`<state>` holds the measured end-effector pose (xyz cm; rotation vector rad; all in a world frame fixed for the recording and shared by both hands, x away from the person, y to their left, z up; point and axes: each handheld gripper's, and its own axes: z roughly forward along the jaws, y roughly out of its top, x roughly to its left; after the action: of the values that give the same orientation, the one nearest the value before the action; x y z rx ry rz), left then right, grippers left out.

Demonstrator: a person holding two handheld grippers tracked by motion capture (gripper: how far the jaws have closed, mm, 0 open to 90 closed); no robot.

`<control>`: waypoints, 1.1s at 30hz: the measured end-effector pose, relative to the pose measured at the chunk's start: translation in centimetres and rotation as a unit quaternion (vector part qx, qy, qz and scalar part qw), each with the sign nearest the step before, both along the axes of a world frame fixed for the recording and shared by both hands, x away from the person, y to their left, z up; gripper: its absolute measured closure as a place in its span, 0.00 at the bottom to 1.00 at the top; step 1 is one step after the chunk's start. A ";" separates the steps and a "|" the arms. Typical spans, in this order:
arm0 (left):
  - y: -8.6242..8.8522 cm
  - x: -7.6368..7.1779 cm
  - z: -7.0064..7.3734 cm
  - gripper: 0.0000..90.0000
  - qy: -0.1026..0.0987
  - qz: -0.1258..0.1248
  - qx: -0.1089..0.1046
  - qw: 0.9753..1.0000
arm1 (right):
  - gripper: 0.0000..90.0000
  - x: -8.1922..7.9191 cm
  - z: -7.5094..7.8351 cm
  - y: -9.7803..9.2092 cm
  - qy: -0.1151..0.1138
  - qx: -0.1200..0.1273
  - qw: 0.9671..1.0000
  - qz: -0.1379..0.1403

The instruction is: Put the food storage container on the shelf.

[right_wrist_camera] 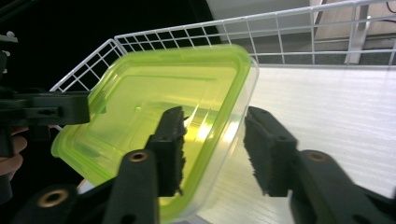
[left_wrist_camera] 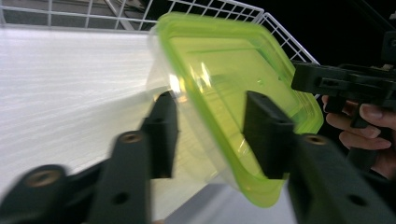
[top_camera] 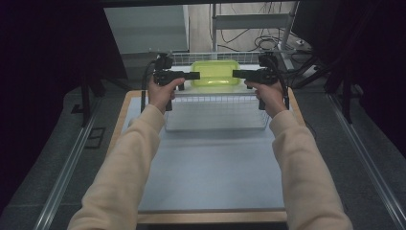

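Observation:
A clear plastic container with a lime-green lid [top_camera: 215, 73] hangs level over the far part of a white wire basket [top_camera: 215, 125]. My left gripper [top_camera: 196, 75] is shut on its left end and my right gripper [top_camera: 235, 74] on its right end. In the left gripper view the jaws [left_wrist_camera: 212, 126] clamp the container [left_wrist_camera: 224, 70], one on the lid, one on the clear underside, with the other gripper [left_wrist_camera: 345, 84] beyond. In the right gripper view the jaws [right_wrist_camera: 212, 140] clamp the container [right_wrist_camera: 163, 88] the same way, and the other gripper [right_wrist_camera: 46, 109] is at the left.
The basket has a white floor [right_wrist_camera: 327, 116] and wire walls [left_wrist_camera: 210, 7]. It stands at the far end of a blue-grey mat [top_camera: 215, 167] on a wooden table. Metal rails [top_camera: 67, 167] run along both sides. A metal frame with cables [top_camera: 253, 28] stands behind.

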<state>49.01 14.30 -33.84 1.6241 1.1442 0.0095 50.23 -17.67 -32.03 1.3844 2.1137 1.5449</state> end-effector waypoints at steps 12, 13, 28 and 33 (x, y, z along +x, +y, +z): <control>1.3 -1.3 1.4 0.22 -0.032 0.019 0.014 0.999 | 0.46 -2.1 1.2 -0.3 -0.035 -0.010 0.999 0.010; 1.3 -1.3 1.4 0.22 -0.032 0.019 0.014 0.999 | 0.46 -2.1 1.2 -0.3 -0.035 -0.010 0.999 0.010; 2.2 -9.6 1.1 0.22 -0.101 -0.012 0.052 0.993 | 0.35 -8.1 0.1 -2.1 -0.092 -0.010 0.992 0.084; 2.2 -13.2 -0.8 0.22 -0.099 -0.031 0.052 0.993 | 0.33 -11.1 -1.9 -3.3 -0.102 -0.020 0.989 0.106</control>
<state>35.86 16.50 -34.68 1.7080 0.9531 0.1884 39.11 -20.96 -33.91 0.9675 2.2087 1.6294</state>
